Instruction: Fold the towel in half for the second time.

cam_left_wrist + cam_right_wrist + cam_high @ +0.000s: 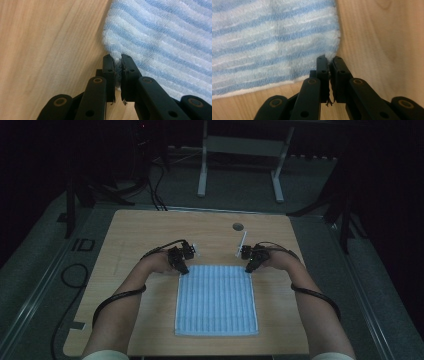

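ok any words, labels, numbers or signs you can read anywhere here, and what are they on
"ID": pale letters on the dark floor strip left of the table, dim, so the reading is unsure.
No other text: none on the striped towel, the left claw or the right claw, both pinched on towel corners.
The white slip near the table's far edge is too small to read.
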Available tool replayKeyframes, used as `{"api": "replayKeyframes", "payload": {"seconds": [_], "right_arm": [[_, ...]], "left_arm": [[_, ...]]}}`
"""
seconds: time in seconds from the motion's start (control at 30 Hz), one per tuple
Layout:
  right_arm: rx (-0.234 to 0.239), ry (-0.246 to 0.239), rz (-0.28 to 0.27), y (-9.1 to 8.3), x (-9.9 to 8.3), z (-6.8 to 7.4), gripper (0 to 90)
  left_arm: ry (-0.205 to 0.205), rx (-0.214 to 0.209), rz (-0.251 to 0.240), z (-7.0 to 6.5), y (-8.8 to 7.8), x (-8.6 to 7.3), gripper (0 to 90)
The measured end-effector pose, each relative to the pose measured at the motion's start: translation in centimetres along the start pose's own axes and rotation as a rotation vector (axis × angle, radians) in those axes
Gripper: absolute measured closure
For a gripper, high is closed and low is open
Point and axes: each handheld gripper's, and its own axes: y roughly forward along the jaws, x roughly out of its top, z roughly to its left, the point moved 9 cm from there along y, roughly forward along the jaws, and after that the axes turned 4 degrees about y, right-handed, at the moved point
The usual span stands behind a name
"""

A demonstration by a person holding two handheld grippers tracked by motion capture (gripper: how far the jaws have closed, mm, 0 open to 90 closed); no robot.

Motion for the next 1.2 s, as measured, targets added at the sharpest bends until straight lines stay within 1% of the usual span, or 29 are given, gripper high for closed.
{"api": "replayKeyframes", "payload": {"seconds": [0.1, 0.13, 0.17, 0.2, 0.27, 0.33, 0.37, 0.4, 0.43, 0.47, 0.5, 0.6, 0.63, 0.67, 0.7, 0.73, 0.77, 0.8, 0.83, 0.9, 0.93, 0.97, 1.0, 1.03, 1.07, 1.1, 1.13, 1.17, 1.2], "right_arm": [[-0.053, -0.006, -0.018, -1.1, 0.3, -0.3, 86.0], [-0.058, -0.002, -0.028, -1.4, 0.4, -0.4, 86.0], [-0.074, -0.005, -0.038, -2.2, 0.4, -0.4, 86.0], [-0.084, -0.008, -0.052, -2.8, 0.5, -0.4, 86.0], [-0.099, -0.002, -0.078, -4.0, 0.6, -0.3, 86.0], [-0.110, -0.014, -0.112, -5.4, 0.8, 0.1, 86.0], [-0.128, -0.026, -0.131, -6.2, 0.8, 0.5, 86.0], [-0.134, -0.031, -0.144, -6.6, 0.9, 0.8, 85.9], [-0.133, -0.037, -0.159, -7.2, 0.9, 1.3, 85.9], [-0.144, -0.046, -0.160, -7.5, 0.8, 1.7, 86.0], [-0.150, -0.059, -0.168, -7.9, 0.7, 2.4, 85.9], [-0.152, -0.095, -0.173, -8.5, 0.5, 4.2, 86.0], [-0.153, -0.111, -0.172, -8.6, 0.3, 5.0, 86.0], [-0.159, -0.125, -0.169, -8.7, 0.2, 5.5, 85.9], [-0.167, -0.134, -0.168, -8.9, 0.0, 6.4, 86.0], [-0.169, -0.142, -0.166, -9.0, -0.1, 6.9, 86.0], [-0.172, -0.161, -0.172, -9.1, -0.3, 7.8, 86.0], [-0.175, -0.166, -0.174, -9.2, -0.5, 8.3, 86.0], [-0.177, -0.175, -0.172, -9.3, -0.8, 9.1, 85.9], [-0.181, -0.188, -0.176, -9.6, -1.3, 10.5, 86.0], [-0.181, -0.197, -0.179, -9.7, -1.5, 11.0, 86.0], [-0.174, -0.209, -0.194, -9.8, -1.8, 12.0, 85.9], [-0.173, -0.213, -0.205, -9.9, -2.0, 12.5, 85.9], [-0.171, -0.218, -0.211, -10.0, -2.3, 13.3, 85.9], [-0.171, -0.223, -0.220, -10.1, -2.6, 13.9, 85.9], [-0.162, -0.228, -0.236, -10.0, -3.0, 14.8, 85.9], [-0.162, -0.228, -0.236, -10.0, -3.0, 14.8, 85.9], [-0.158, -0.231, -0.246, -9.8, -3.5, 15.8, 85.9], [-0.154, -0.230, -0.249, -9.6, -3.7, 16.2, 85.9]], "left_arm": [[-0.010, 0.049, -0.023, 0.6, -1.1, 0.4, 84.6], [-0.017, 0.066, -0.049, 0.9, -1.8, 0.7, 84.7], [-0.019, 0.070, -0.059, 1.0, -2.5, 0.7, 84.6], [-0.013, 0.090, -0.066, 1.2, -3.1, 0.8, 84.7], [-0.011, 0.091, -0.091, 1.1, -4.4, 0.7, 84.6], [-0.005, 0.105, -0.107, 0.9, -5.5, 0.4, 84.5], [0.005, 0.110, -0.113, 0.7, -5.9, 0.3, 84.5], [0.006, 0.115, -0.134, 0.4, -6.6, 0.0, 84.5], [0.005, 0.108, -0.140, 0.1, -6.9, -0.2, 84.5], [0.028, 0.116, -0.141, -0.4, -7.4, -0.5, 84.4], [0.029, 0.117, -0.144, -0.7, -7.7, -0.7, 84.4], [0.079, 0.102, -0.142, -2.7, -8.7, -1.5, 84.3], [0.084, 0.097, -0.144, -3.2, -8.9, -1.7, 84.3], [0.108, 0.091, -0.145, -4.0, -9.2, -2.0, 84.3], [0.113, 0.088, -0.146, -4.4, -9.3, -2.1, 84.2], [0.113, 0.088, -0.146, -4.4, -9.3, -2.1, 84.2], [0.123, 0.095, -0.145, -5.5, -9.6, -2.5, 84.1], [0.139, 0.084, -0.147, -6.4, -9.7, -2.7, 84.1], [0.149, 0.088, -0.152, -6.9, -9.9, -2.8, 84.0], [0.177, 0.076, -0.167, -8.4, -10.3, -3.0, 84.0], [0.186, 0.084, -0.173, -9.1, -10.5, -3.3, 83.9], [0.188, 0.087, -0.178, -9.6, -10.7, -3.5, 83.9], [0.202, 0.071, -0.186, -10.5, -10.8, -3.8, 83.8], [0.209, 0.067, -0.192, -11.2, -10.9, -4.1, 83.8], [0.222, 0.061, -0.194, -12.2, -10.9, -4.5, 83.8], [0.222, 0.061, -0.194, -12.2, -10.9, -4.5, 83.7], [0.228, 0.058, -0.193, -12.5, -10.8, -4.6, 83.7], [0.233, 0.058, -0.186, -13.7, -10.6, -5.1, 83.4], [0.246, 0.051, -0.182, -14.4, -10.4, -5.3, 83.4]]}}
